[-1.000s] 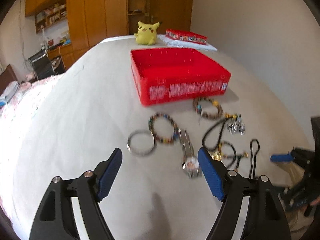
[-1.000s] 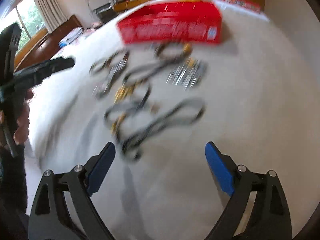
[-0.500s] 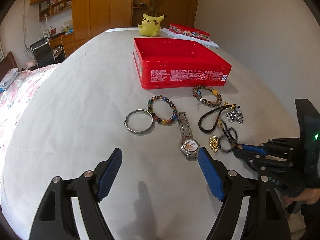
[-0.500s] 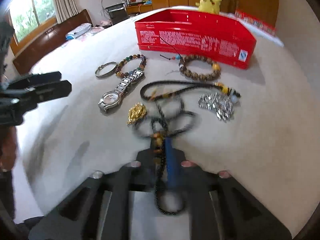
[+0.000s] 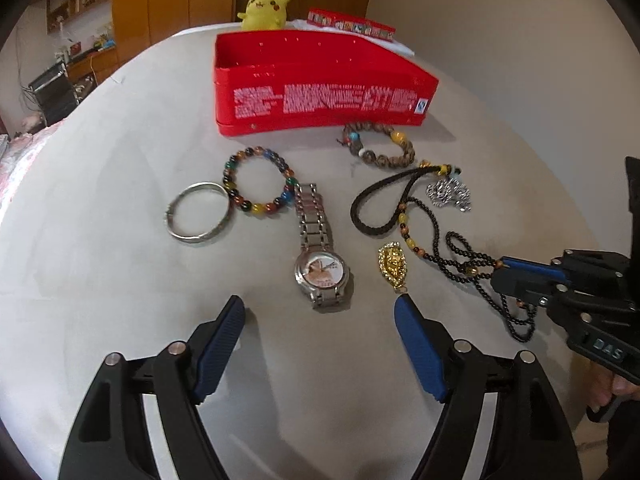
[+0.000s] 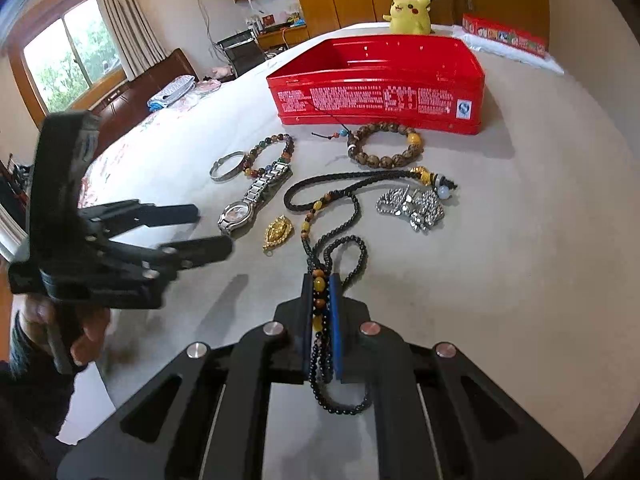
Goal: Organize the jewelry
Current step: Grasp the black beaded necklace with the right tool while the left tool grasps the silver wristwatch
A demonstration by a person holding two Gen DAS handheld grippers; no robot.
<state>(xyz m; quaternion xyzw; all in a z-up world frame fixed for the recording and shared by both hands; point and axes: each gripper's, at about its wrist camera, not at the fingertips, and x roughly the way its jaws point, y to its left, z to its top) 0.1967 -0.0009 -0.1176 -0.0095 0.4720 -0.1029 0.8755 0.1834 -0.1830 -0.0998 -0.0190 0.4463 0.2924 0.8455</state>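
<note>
A: Looking along the right gripper (image 6: pixel 322 292), what do the jaws hold?

B: They are closed on the black bead necklace (image 6: pixel 340 240). Amber and brown beads sit pinched between the blue pads (image 6: pixel 335 320), and a loop of small black beads hangs behind them over the gripper body. The rest of the strand trails forward onto the white bedsheet (image 6: pixel 520 260).

A: And the left gripper (image 5: pixel 320 320)?

B: Its jaws stand wide apart with nothing between them. It hovers over the sheet just short of the wristwatch (image 5: pixel 322 270), which lies face up with its metal band stretched toward the red tin box (image 5: pixel 320 100).

A: Where is the other jewelry?

B: All on the sheet in front of the box, which is open and looks empty from here. A silver bangle (image 5: pixel 198 213) lies farthest left, touching a multicoloured bead bracelet (image 5: pixel 258 181). A brown wooden bead bracelet (image 5: pixel 380 144) sits nearest the box. A gold pendant (image 5: pixel 393 266) lies just right of the watch, and a braided black cord (image 5: pixel 380 204) loops beside a silver charm cluster (image 5: pixel 448 194).

A: Anything behind the box?

B: A yellow plush toy (image 5: pixel 266 10) and a flat red lid (image 5: pixel 352 24).
</note>
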